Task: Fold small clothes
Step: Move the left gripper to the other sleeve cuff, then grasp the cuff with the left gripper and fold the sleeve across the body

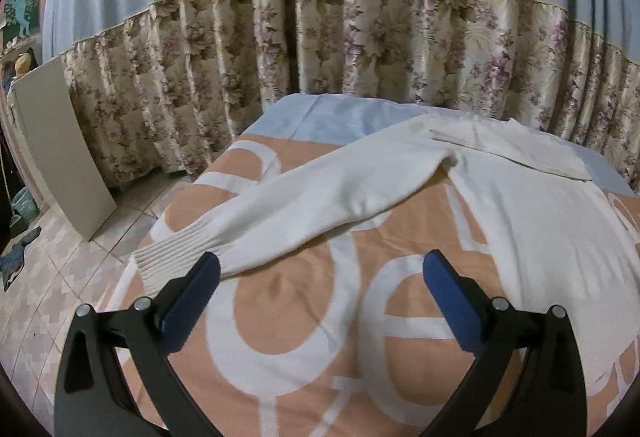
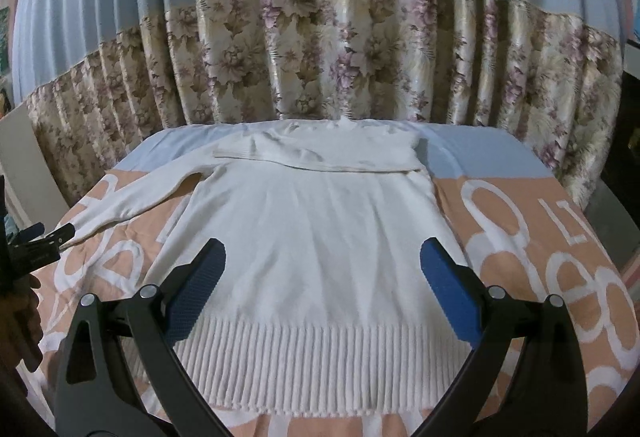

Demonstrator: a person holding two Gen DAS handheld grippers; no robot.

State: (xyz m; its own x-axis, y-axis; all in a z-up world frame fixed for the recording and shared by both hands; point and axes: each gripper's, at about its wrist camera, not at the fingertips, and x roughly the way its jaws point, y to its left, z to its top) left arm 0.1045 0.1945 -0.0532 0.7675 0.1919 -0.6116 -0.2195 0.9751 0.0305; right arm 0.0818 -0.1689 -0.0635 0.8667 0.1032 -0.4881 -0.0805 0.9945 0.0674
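Sweater (image 2: 316, 237) lies flat mid-frame on the bedspread (image 2: 520, 221), one sleeve (image 1: 304, 205) stretched lower left. Both the left gripper (image 1: 320, 279) and right gripper (image 2: 322, 265) gape, empty. Pinching bedspread along with the cuff could drag everything.

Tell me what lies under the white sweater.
The sweater lies on an orange-and-white blanket, with a pale blue sheet under its collar end. The bedding directly beneath the sweater is covered.

the sweater (image 2: 312, 237) lies flat on the blanket (image 2: 520, 237), hem nearest, collar end farthest, one sleeve (image 1: 304, 205) stretched out to its left; the curtain (image 2: 320, 57) hangs behind the bed.
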